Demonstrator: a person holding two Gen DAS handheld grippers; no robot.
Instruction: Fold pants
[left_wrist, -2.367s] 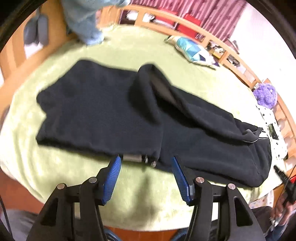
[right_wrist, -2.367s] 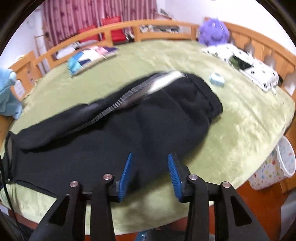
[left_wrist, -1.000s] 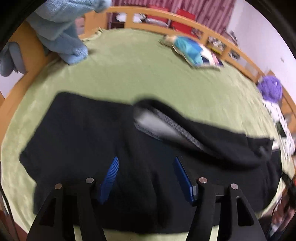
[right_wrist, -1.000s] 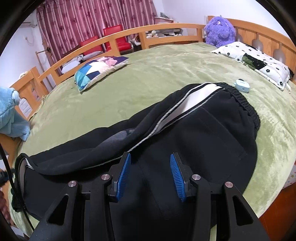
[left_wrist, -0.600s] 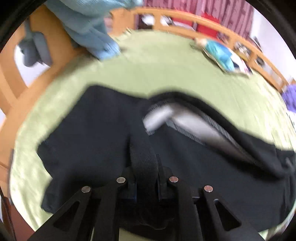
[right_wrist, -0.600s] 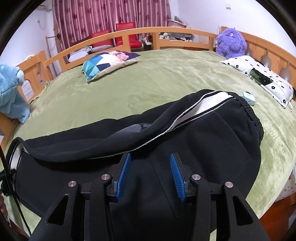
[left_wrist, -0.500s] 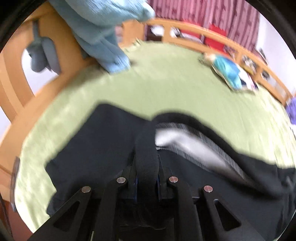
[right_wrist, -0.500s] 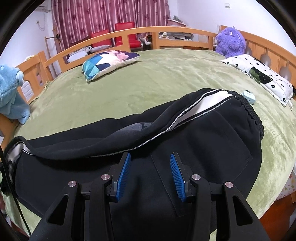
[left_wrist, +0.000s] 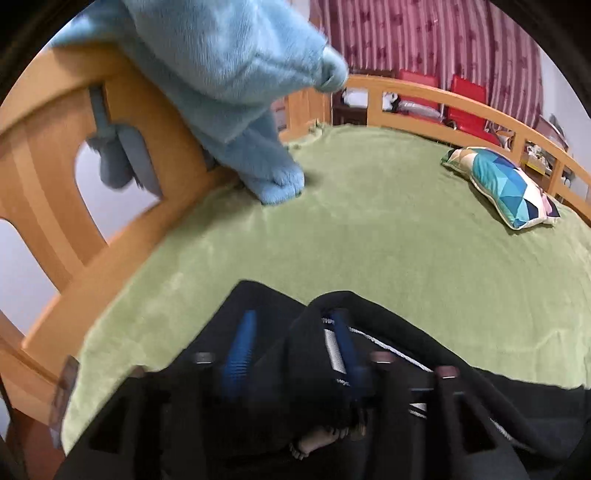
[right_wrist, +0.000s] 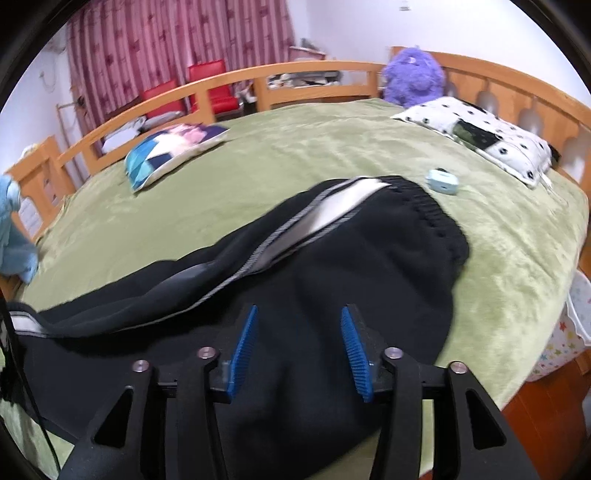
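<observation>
Matt black fleece pants (right_wrist: 369, 266) on plush green bedspread (right_wrist: 295, 147).

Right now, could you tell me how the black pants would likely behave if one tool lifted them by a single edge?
The black pants would probably droop, since the fabric already lies in soft bulges and folds. They look thick and fleecy, so likely fairly heavy for cloth. On the plush green blanket they would probably drag, not slide.

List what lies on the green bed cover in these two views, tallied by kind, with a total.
Black pants: 1
Pillows: 2, a geometric-print one and a white black-dotted one
Plush toys: 2, a light blue one and a purple one
Small light blue object: 1
Total: 6
</observation>
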